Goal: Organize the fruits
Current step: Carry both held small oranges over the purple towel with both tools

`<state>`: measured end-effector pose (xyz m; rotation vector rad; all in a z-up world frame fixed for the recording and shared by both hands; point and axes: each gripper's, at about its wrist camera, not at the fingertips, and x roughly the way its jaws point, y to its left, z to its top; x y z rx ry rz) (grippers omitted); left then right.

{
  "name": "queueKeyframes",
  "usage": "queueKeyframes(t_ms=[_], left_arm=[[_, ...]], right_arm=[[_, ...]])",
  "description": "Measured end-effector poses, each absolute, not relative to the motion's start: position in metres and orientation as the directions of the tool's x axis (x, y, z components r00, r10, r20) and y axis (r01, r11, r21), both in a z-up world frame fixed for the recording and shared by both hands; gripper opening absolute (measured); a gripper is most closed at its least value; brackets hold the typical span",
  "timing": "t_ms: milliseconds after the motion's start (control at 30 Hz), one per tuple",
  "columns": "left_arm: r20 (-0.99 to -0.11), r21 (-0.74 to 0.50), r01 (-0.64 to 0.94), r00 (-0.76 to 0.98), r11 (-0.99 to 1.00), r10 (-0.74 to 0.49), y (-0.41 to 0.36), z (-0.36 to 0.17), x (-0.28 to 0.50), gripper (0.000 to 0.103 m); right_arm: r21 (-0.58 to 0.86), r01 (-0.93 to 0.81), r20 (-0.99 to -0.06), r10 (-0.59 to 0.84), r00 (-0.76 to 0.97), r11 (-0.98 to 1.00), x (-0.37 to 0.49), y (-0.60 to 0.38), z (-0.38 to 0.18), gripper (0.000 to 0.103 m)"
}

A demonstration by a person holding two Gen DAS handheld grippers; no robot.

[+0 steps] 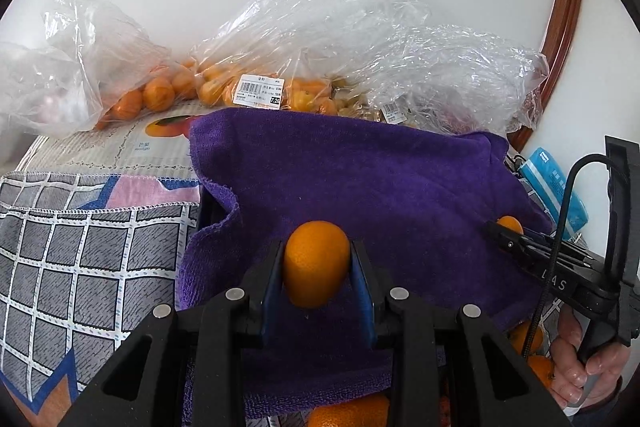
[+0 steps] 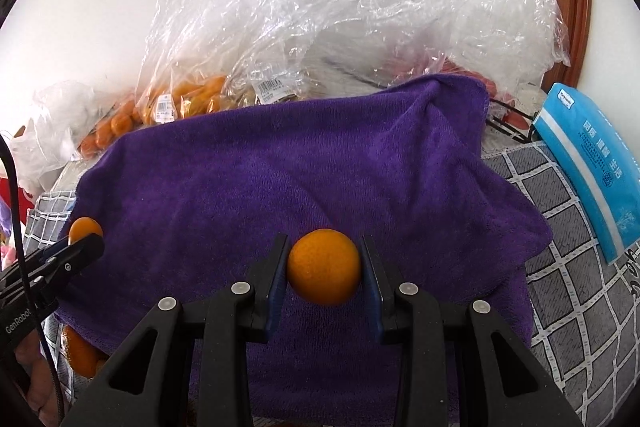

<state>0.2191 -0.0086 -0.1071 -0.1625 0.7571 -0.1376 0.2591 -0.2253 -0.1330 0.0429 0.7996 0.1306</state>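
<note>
In the left wrist view my left gripper (image 1: 318, 253) is shut on a small orange (image 1: 316, 267), held over a purple towel (image 1: 360, 167). At the right edge of that view my right gripper (image 1: 498, 229) comes in with another orange (image 1: 510, 223) at its tip. The right wrist view shows the right gripper (image 2: 324, 247) shut on its round orange (image 2: 324, 273) above the same towel (image 2: 300, 155). There the left gripper (image 2: 90, 241) enters from the left with its orange (image 2: 84, 227). More loose oranges (image 1: 348, 413) lie near the towel's front edge.
Clear plastic bags of small oranges (image 1: 160, 93) and other fruit (image 2: 192, 95) are piled along the back wall. A blue tissue pack (image 2: 592, 167) leans at the right. A grey checked cloth (image 1: 80, 247) covers the table. A person's hand (image 1: 580, 367) grips the right handle.
</note>
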Motion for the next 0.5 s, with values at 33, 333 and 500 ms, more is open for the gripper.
queueKeyframes(t_ms=[33,333,500], left_arm=[[-0.673,-0.193,0.065,0.717,0.979,-0.18,-0.009,-0.1074,0.2195,0.031],[-0.682,-0.183,0.057,0.711,0.981,-0.169,-0.0094,-0.1087,0.2218,0.031],[-0.683,-0.183,0.059,0.71,0.981,-0.17,-0.0096,-0.1088,0.222,0.031]], right_arm=[[0.091,-0.101,-0.714,0.135,0.687,0.991,0.2597,-0.2255,-0.1332,0.034],[0.077,-0.098,-0.728,0.123,0.674,0.992,0.2619,-0.2243,-0.1351,0.034],[0.057,-0.109,-0.725,0.116,0.679,0.992,0.2595,-0.2213,-0.1333,0.034]])
